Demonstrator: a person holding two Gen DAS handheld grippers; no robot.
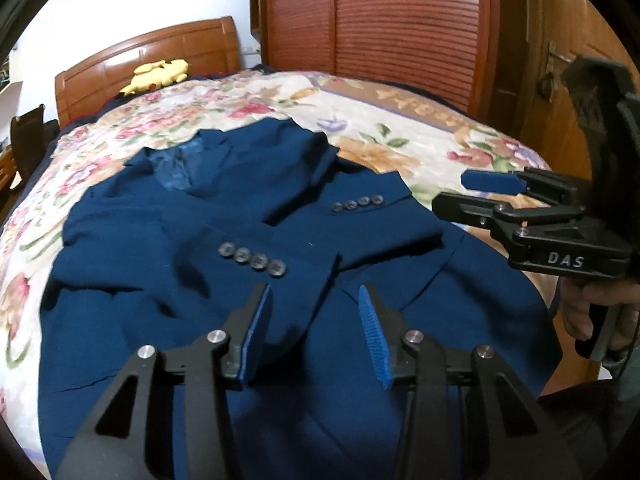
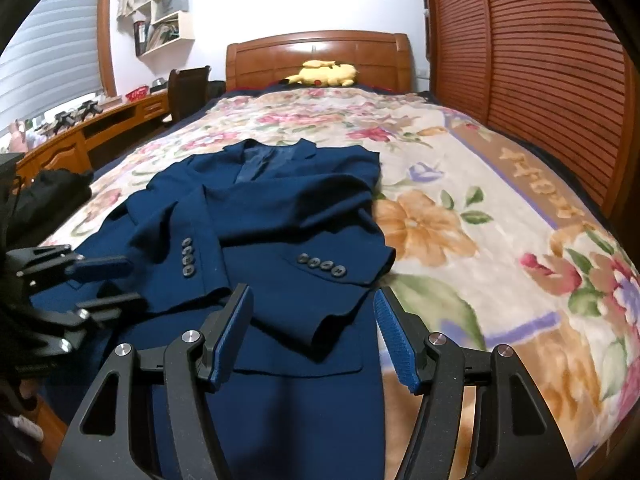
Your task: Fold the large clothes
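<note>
From the left wrist camera, a navy blue suit jacket (image 1: 248,240) lies face up on a floral blanket (image 1: 400,128) that covers the bed, its collar toward the wooden headboard (image 1: 152,56); both sleeves are folded across the chest, each cuff showing a row of four dark buttons (image 1: 252,258); the left gripper (image 1: 316,320) hangs above the lower part of the jacket with its blue pads apart and nothing between them; the right gripper (image 1: 472,192) enters from the right edge, held by a hand (image 1: 592,308), its jaws spread and empty near the jacket's right side; a yellow plush toy (image 1: 158,74) rests by the headboard; a louvred wooden wardrobe (image 1: 400,20) stands beyond the bed.

From the right wrist camera, the same jacket (image 2: 280,208) lies on the left half of the blanket (image 2: 480,200); the right gripper (image 2: 316,332) hovers over the jacket's lower right edge, its fingers released and gripping nothing; the left gripper (image 2: 108,284) shows at the left edge above the jacket's hem side, jaws parted; the plush toy (image 2: 324,74) lies before the headboard (image 2: 320,52); a wooden desk (image 2: 100,128) and wall shelves (image 2: 164,16) stand to the left.
</note>
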